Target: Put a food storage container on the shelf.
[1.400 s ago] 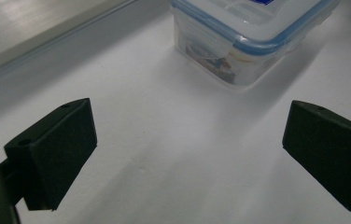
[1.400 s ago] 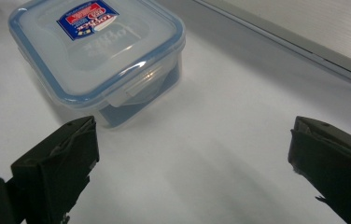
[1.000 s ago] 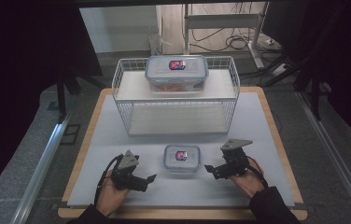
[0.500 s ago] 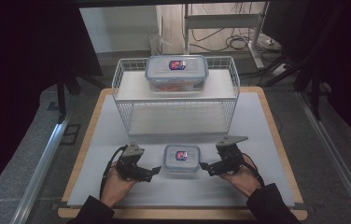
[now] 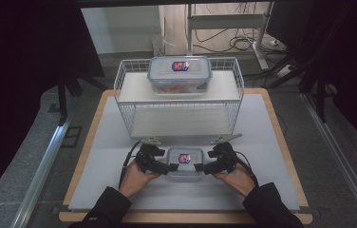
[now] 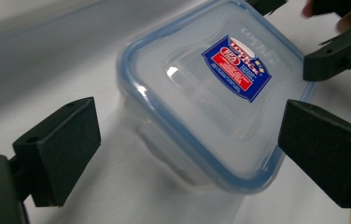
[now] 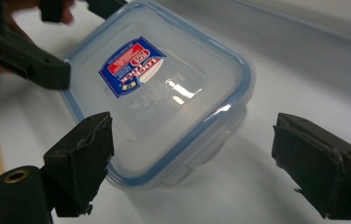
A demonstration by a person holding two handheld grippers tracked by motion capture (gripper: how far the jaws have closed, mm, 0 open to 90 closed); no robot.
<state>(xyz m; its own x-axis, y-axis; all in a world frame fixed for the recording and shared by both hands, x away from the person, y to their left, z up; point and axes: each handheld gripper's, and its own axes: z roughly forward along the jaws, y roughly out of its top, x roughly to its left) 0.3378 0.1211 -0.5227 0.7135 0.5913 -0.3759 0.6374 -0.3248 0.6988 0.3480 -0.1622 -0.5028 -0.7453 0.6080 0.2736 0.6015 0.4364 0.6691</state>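
Left hand-held gripper – right hand-held gripper – wide apart, flanking small container.

On the lid of the small container in front of you there is a blue-and-red sticker, and in the right gripper view you can make out "LOCK" printed on it, though the smaller print around it is too blurred to read. You can also see raised lettering moulded into the clear lid beside the sticker, but it is too faint to make out. The large container on the wire rack carries a similar sticker, which is too small for you to read.
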